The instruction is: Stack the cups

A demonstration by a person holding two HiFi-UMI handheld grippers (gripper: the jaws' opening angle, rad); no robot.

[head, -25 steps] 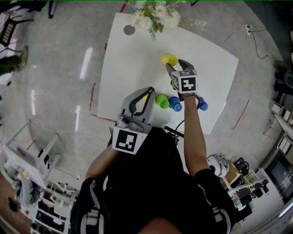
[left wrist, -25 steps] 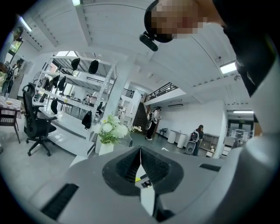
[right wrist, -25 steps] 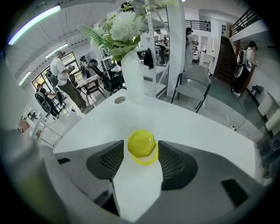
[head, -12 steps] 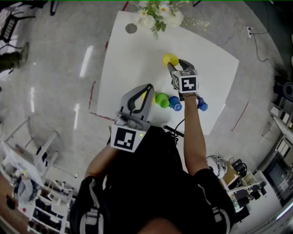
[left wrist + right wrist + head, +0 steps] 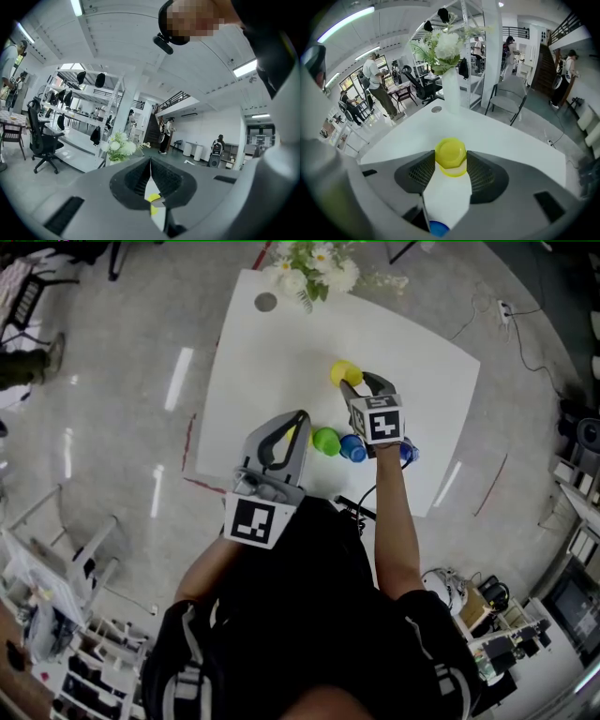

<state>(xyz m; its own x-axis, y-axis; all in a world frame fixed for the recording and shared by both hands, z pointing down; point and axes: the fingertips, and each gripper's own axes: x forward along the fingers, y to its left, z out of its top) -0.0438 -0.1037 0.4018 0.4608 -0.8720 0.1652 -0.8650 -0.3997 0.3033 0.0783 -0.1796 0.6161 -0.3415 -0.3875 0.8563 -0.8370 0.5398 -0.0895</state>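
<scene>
Cups sat grouped on the white table (image 5: 272, 362): a yellow cup (image 5: 450, 153) toward the far side, and nearer the person a green cup (image 5: 326, 441) with a blue cup (image 5: 353, 448) just beside it. The right tongs (image 5: 363, 382) had just been closing and pinched the yellow cup, base up, with a pad against each flank. Whether the cup was already off the table could not be told. The left tongs (image 5: 150, 161) were pressed together at the tips, held nothing, and hung over the near edge of the table.

The step in hand looked like carrying the yellow cup to the near group. To do it well, the squeeze probably had to be even and gentle, so that the light cup would neither tilt nor pop out. The cup should go clear of the table and over the chosen cup, with rims level and centres lined up. It should then go straight down until seated, and only then should the right tongs spread. The left tongs could steady the lower cup if it slid.
</scene>
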